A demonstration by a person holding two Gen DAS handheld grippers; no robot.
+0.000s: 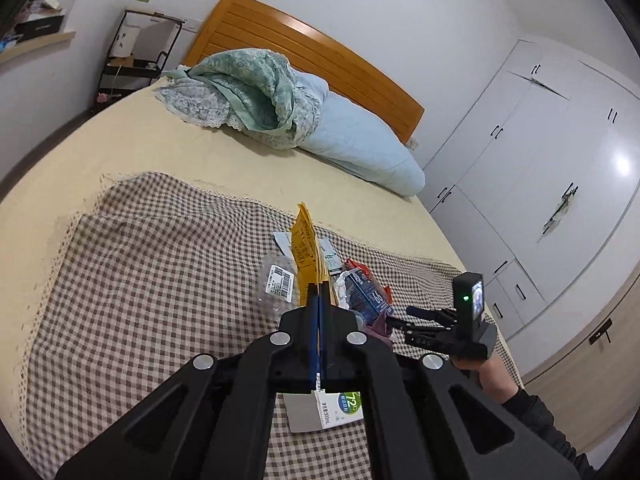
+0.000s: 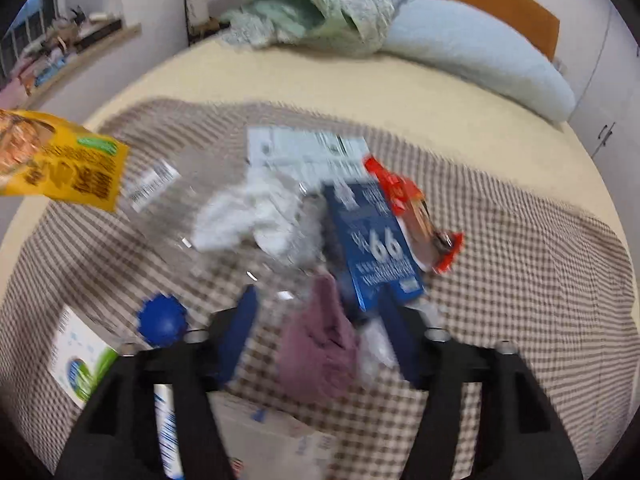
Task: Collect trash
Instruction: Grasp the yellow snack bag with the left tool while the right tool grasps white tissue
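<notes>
Nearest the left wrist camera, the left gripper (image 1: 319,292) has its jaws pressed together on a yellow snack packet (image 1: 305,248), which stands edge-on above the fingertips. Just under the gripper, at 6 o'clock, a white carton with a green label (image 1: 332,410) lies on the checked cloth (image 1: 140,280).

In the right wrist view, blurred throughout, the right gripper (image 2: 316,316) has its jaws parted at a middling width over a crumpled mauve cloth or wrapper (image 2: 320,356); whether the pads touch it cannot be told. A blue bottle cap (image 2: 162,320) sits at 9 o'clock from the fingertips. Beyond, toward 12 o'clock, the trash pile holds a blue box (image 2: 372,248), a red wrapper (image 2: 416,208), crumpled white paper (image 2: 248,208), a clear plastic container with a barcode label (image 2: 152,184) and a white flat box (image 2: 304,148). The yellow packet hangs at 10 o'clock.

The brown-and-white checked cloth has a lace edge and covers the near part of a bed under a cream sheet (image 1: 160,148). Farther off lie a green floral quilt (image 1: 248,92) and a pale blue pillow (image 1: 360,148), against an orange wooden headboard (image 1: 312,48). White wardrobes (image 1: 540,152) stand at 3 o'clock, a black metal rack (image 1: 136,56) at 11 o'clock.
</notes>
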